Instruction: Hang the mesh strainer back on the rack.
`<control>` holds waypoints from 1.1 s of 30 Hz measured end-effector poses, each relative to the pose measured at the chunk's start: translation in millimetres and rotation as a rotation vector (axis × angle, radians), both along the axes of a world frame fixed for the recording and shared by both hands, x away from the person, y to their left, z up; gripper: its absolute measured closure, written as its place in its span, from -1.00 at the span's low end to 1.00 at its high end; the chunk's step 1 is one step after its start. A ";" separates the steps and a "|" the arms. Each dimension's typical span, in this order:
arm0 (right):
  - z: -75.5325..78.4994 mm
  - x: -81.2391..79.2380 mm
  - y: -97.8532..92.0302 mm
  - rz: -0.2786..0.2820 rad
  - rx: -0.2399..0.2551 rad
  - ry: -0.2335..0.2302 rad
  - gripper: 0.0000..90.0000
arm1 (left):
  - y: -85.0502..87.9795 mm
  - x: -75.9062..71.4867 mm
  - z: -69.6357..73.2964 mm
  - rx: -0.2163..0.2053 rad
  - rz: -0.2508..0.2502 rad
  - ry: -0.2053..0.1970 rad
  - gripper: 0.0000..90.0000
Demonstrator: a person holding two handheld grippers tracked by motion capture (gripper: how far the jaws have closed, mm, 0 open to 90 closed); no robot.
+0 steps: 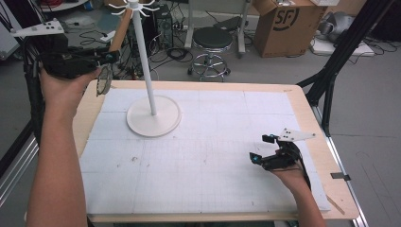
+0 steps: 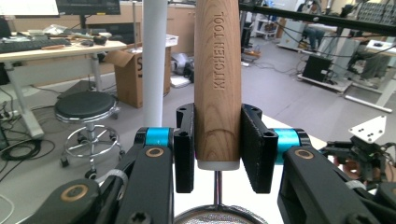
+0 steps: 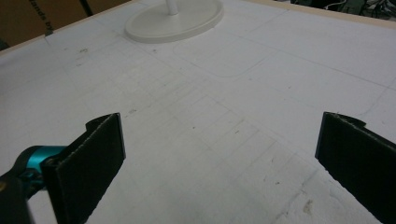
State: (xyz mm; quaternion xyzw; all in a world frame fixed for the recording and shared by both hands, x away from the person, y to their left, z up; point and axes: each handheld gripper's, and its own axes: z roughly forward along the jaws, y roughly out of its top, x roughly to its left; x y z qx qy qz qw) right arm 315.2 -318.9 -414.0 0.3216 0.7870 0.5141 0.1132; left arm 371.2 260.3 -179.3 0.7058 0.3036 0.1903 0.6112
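My left gripper [image 1: 108, 56] is raised over the table's far left corner, shut on the wooden handle [image 1: 120, 30] of a small strainer. In the left gripper view the jaws clamp the handle [image 2: 217, 70], marked KITCHEN TOOL, near its lower end. The mesh bowl [image 1: 103, 81] hangs below the jaws, its rim [image 2: 217, 217] at the bottom edge. The handle points up beside the pole [image 1: 144, 61] of a white hook stand, whose hooks [image 1: 135, 5] spread at its top. My right gripper [image 1: 263, 148] rests open on the mat at the right, nothing between its jaws [image 3: 219, 154].
The stand's round base [image 1: 153, 116] sits on the white gridded mat [image 1: 203, 165] at the back left. Beyond the table are a black stool [image 1: 213, 40] and a cardboard box [image 1: 288, 23]. A black frame leg [image 1: 340, 52] slants past the right corner.
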 end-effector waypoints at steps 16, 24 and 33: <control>-0.4 -0.4 1.7 -0.002 -0.007 0.005 -0.99 | 5.3 11.4 -6.4 0.026 0.078 0.032 0.53; -0.6 0.0 1.0 -0.003 -0.009 0.006 -0.99 | -6.6 20.5 -11.5 0.047 0.073 0.050 0.53; -0.4 -0.2 0.4 -0.002 -0.008 0.005 -0.99 | -18.5 30.4 -16.6 0.054 0.058 0.077 0.53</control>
